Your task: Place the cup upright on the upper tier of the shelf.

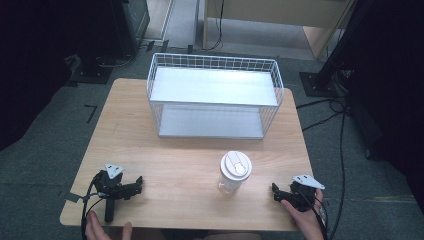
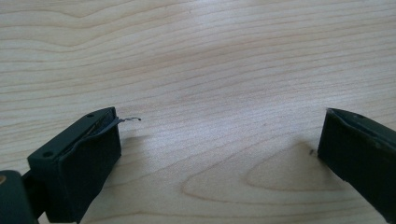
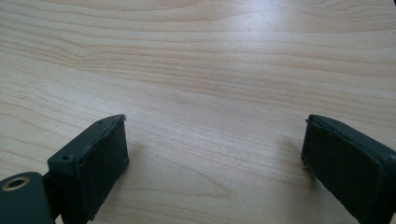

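A clear plastic cup with a white lid [image 1: 235,171] stands upright near the front of the wooden table [image 1: 190,150]. At the front left my left gripper [image 1: 136,186] rests on the tabletop, jaws pointing right, well left of the cup. In the left gripper view its jaws [image 2: 219,126] stand wide apart over bare wood. My right gripper [image 1: 276,194] lies at the front right, held by a hand [image 1: 306,220], a short way right of the cup. Its jaws [image 3: 215,128] are also open, with nothing but wood between them.
A white two-tier wire rack [image 1: 215,95] with grey shelves stands at the back centre of the table. Cables [image 1: 342,150] run over the grey floor to the right. Dark stands and furniture ring the table. Another hand [image 1: 95,230] rests at the front left edge.
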### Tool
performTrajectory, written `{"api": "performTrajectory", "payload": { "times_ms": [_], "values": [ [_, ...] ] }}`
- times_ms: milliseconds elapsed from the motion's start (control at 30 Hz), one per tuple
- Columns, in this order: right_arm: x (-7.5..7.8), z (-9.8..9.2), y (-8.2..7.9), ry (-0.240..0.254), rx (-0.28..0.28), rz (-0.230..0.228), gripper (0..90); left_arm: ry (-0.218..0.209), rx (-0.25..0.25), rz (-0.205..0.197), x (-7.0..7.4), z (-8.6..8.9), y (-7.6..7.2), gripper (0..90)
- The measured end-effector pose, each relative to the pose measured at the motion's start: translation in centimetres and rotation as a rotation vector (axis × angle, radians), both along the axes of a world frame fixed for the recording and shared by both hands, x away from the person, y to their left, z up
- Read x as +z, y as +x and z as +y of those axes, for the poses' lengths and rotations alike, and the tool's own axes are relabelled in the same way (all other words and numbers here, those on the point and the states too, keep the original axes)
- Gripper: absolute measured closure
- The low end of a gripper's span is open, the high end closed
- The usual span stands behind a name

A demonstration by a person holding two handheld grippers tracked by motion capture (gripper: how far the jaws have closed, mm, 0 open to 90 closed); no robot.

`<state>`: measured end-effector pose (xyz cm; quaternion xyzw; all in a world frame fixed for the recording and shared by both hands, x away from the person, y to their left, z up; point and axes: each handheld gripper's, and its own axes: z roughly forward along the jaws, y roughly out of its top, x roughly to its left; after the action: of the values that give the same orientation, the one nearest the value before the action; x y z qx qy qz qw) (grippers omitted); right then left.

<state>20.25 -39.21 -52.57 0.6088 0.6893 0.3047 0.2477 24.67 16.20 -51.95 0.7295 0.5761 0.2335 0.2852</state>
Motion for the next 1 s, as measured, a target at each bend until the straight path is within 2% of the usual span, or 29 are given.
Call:
{"api": "performTrajectory", "payload": {
  "times_ms": [300, 367, 433, 667, 1000],
  "values": [
    [0.0, 0.2, -0.4, -0.005, -0.017, -0.003, 7.1, -0.001, 0.0, 0.002, 0.0, 0.0, 0.0, 0.0],
    [0.1, 0.2, -0.8, -0.003, -0.023, 0.01, 7.4, -0.001, 0.002, 0.002, 0.0, 0.0, 0.0, 0.0],
    [0.2, 0.4, -1.1, -0.001, -0.027, 0.021, 7.4, -0.001, 0.031, 0.002, 0.0, -0.3, 0.1, 0.0],
    [0.5, 1.8, -1.7, 0.015, 0.014, 0.046, 7.4, -0.002, 0.049, -0.001, 0.0, -0.5, 0.1, 0.0],
    [0.7, 4.6, -2.1, -0.017, 0.08, 0.063, 7.4, -0.002, 0.061, -0.001, 0.0, -0.7, 0.1, 0.0]
  ]
}}
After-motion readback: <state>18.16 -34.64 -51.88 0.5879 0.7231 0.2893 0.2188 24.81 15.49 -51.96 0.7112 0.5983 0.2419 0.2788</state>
